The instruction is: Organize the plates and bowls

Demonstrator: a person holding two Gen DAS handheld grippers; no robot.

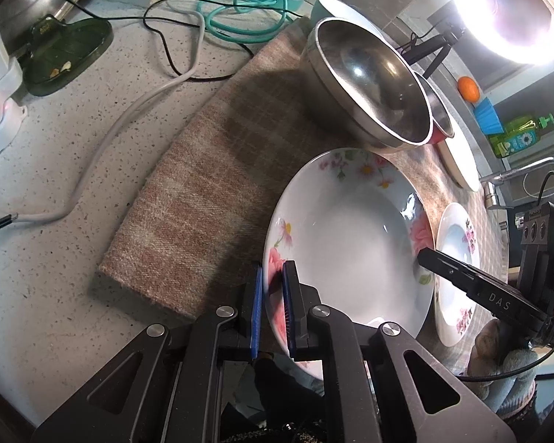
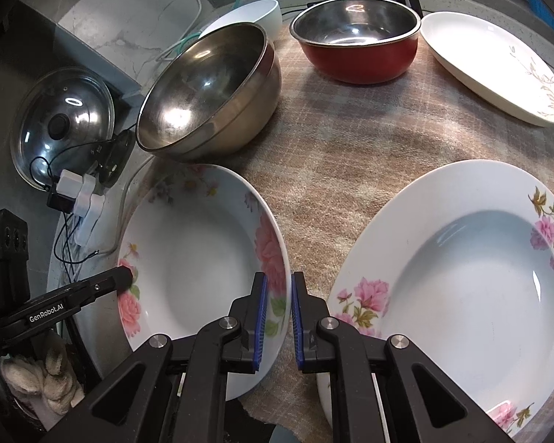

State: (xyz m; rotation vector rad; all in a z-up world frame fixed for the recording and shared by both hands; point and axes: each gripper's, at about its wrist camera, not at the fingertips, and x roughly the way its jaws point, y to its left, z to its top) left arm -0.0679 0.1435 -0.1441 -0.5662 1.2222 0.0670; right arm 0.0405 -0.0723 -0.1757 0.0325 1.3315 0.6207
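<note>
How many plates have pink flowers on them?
2. One plate sits on the left, pinched at opposite rims by both tools. The other plate lies on the right of the cloth. None seem hidden.

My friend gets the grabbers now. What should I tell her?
Left gripper and right gripper are each shut on opposite rims of the floral deep plate with big pink roses.
A second floral deep plate lies beside it on the checked cloth.
Behind: steel bowl, red bowl, white oval plate, white bowl.
Nothing is stacked yet; everything remains.
</note>
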